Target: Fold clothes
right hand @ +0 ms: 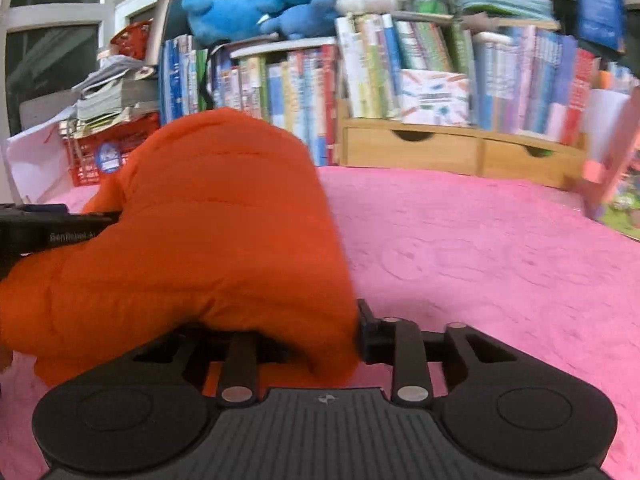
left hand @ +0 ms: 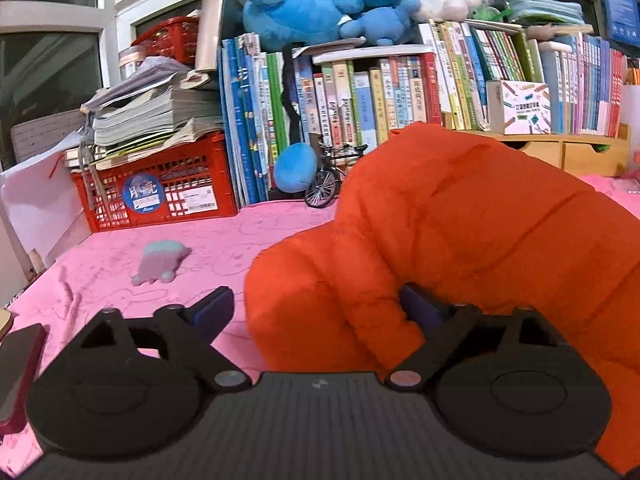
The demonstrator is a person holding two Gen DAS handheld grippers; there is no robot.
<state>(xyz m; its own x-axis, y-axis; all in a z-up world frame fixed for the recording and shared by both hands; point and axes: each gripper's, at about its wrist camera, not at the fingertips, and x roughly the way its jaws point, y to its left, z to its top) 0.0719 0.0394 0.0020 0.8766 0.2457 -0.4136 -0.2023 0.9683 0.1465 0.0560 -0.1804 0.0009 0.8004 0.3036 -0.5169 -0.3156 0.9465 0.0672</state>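
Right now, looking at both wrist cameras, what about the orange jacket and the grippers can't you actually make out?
- Right hand-held gripper, right wrist view: left finger buried under the orange puffer jacket; closure unclear.
- Left hand-held gripper, left wrist view: its right finger presses into the jacket; the tip is hidden.
- Jacket: sleeves, collar and zipper not distinguishable; cut off at the right edge of the left view.
- Book spines, right wrist view: motion-blurred, unreadable.

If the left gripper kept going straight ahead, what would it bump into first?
Probably the orange jacket. The left gripper has its jaws wide open, and a puffy fold already sits between them. Past it stand the toy bicycle and the books, though depth is hard to judge.
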